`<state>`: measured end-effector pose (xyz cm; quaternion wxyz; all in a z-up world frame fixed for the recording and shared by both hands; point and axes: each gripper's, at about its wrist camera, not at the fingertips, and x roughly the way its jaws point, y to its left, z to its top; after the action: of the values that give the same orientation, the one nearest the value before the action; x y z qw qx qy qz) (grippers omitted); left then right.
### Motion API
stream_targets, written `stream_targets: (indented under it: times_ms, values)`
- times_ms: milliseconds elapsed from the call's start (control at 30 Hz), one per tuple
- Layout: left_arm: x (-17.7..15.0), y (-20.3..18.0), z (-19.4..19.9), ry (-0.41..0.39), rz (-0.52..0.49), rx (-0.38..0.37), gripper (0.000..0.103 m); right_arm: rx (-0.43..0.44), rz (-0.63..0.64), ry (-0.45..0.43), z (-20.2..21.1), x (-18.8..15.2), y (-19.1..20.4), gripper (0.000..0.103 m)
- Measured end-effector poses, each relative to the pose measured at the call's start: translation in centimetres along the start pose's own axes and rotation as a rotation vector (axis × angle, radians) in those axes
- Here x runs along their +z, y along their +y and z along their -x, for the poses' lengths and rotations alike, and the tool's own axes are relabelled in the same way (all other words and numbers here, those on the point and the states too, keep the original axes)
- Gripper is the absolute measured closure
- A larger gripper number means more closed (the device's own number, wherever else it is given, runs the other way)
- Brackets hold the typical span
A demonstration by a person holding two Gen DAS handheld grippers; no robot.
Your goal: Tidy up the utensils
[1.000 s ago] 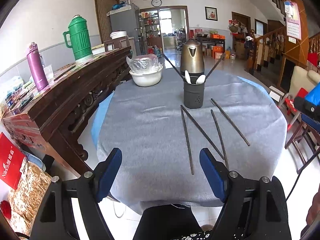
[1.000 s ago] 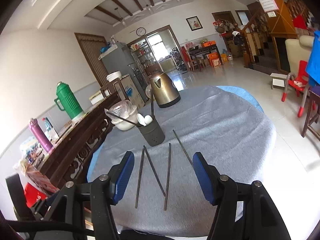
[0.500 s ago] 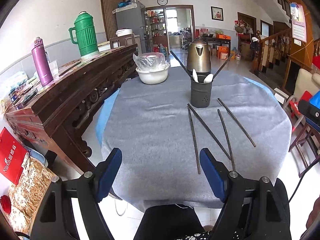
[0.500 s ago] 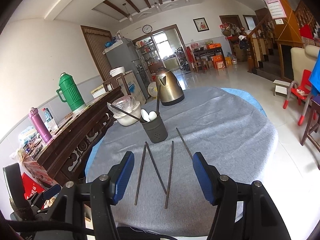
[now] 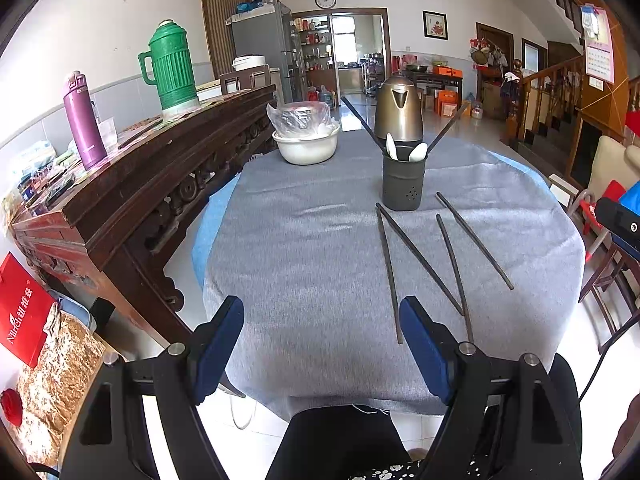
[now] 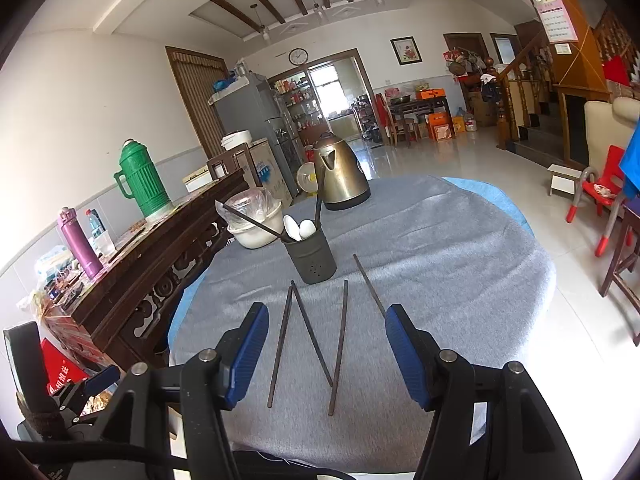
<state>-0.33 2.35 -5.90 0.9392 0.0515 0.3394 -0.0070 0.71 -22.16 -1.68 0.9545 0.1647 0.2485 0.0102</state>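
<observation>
Over the near edge of the grey-clothed round table [image 5: 304, 264], the left wrist view shows little changed in the last second: four loose dark chopsticks [image 5: 390, 276] still lie just near of the dark cylindrical utensil holder [image 5: 403, 182], none collected, and the left gripper [image 5: 322, 344] hangs wide open, empty. From the right wrist view, the right gripper [image 6: 324, 350] is likewise parted and holds nothing, poised above the chopsticks' near ends, so picking up has yet to start.

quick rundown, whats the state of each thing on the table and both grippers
left gripper: open, empty
right gripper: open, empty
utensil holder: upright, holds two white spoons and two chopsticks
four loose chopsticks: lying flat on the cloth
kettle: upright, lid shut
white bowl: upright, a plastic bag inside
</observation>
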Motion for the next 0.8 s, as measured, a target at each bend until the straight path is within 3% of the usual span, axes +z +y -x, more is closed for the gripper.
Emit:
stream_targets:
  times_ms: [800]
  values:
    - [-0.8, 0.5, -1.4, 0.027, 0.03, -0.031, 0.023, 0.011, 0.05, 0.091, -2.8, -2.2, 1.2, 0.038]
